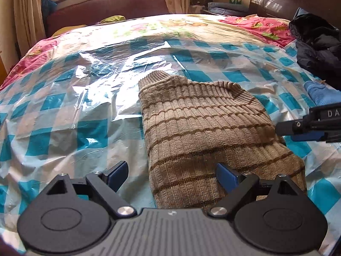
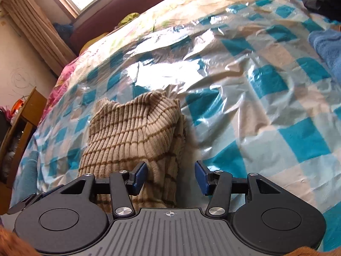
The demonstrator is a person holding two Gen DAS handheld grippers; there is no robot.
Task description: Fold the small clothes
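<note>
A beige ribbed sweater (image 1: 202,132) with thin brown stripes lies folded into a narrow bundle on the teal-checked plastic sheet (image 1: 74,111) that covers the bed. My left gripper (image 1: 171,173) is open above the sweater's near end; its right finger rests over the knit and its left finger is over the sheet. My right gripper (image 2: 170,177) is open at the bundle's right edge. The sweater (image 2: 136,123) shows partly between its fingers, and the pads do not press it. In the left wrist view the right gripper (image 1: 285,133) reaches in from the right, beside the knit.
A dark jacket (image 1: 317,47) is heaped at the bed's right side, with a blue towel (image 1: 319,93) just in front of it. A flowered quilt (image 1: 255,24) shows beyond the sheet. A wooden cabinet (image 2: 21,128) stands left of the bed.
</note>
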